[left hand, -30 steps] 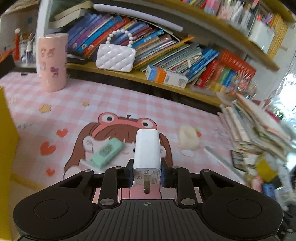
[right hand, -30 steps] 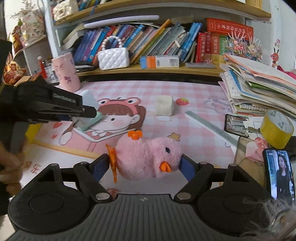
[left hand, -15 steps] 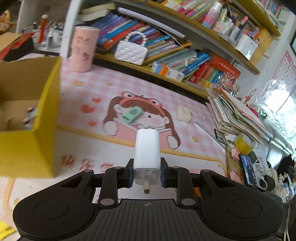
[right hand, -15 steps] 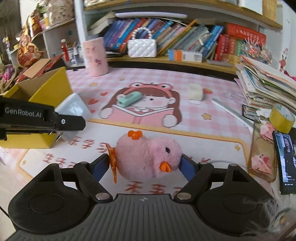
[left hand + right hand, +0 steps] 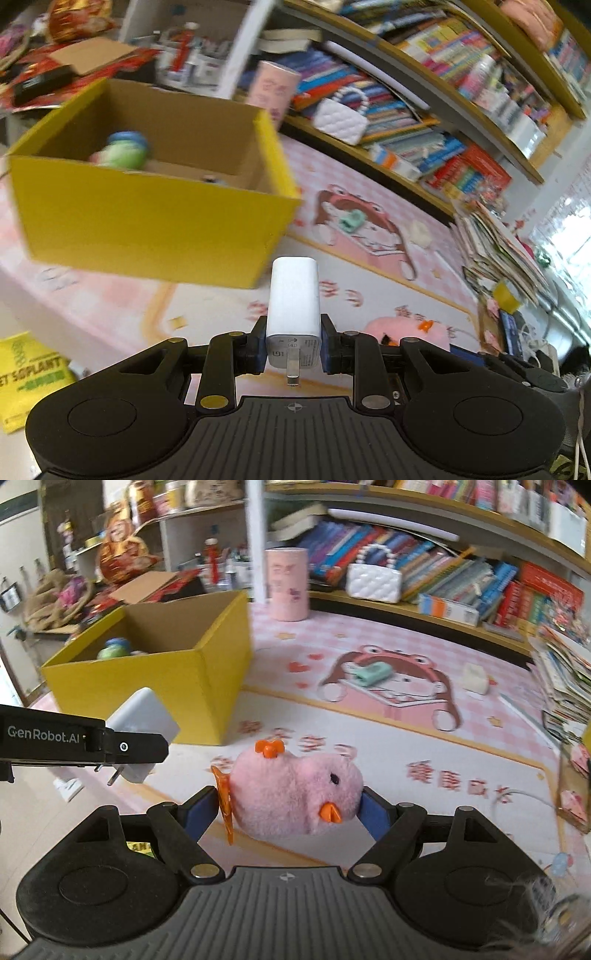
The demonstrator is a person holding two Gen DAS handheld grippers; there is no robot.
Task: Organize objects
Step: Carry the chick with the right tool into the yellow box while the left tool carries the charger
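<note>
My left gripper (image 5: 293, 349) is shut on a white plug charger (image 5: 294, 299), held upright in the air in front of the open yellow cardboard box (image 5: 147, 218). The box holds a green and blue toy (image 5: 123, 149). My right gripper (image 5: 291, 812) is shut on a pink plush chick (image 5: 295, 794) above the pink mat. In the right wrist view the left gripper (image 5: 110, 746) with the charger (image 5: 142, 720) is at the left, near the box (image 5: 155, 672). A mint green object (image 5: 371, 672) and a white block (image 5: 474, 675) lie on the mat.
A pink cylinder (image 5: 288, 585) stands behind the box. A white quilted purse (image 5: 373, 581) and rows of books fill the low shelf. A stack of papers (image 5: 565, 679) is at the right edge. A yellow packet (image 5: 26, 373) lies at the lower left.
Both grippers have swung left toward the yellow box, which now looms larger and shows its inside. Both grips are unchanged.
</note>
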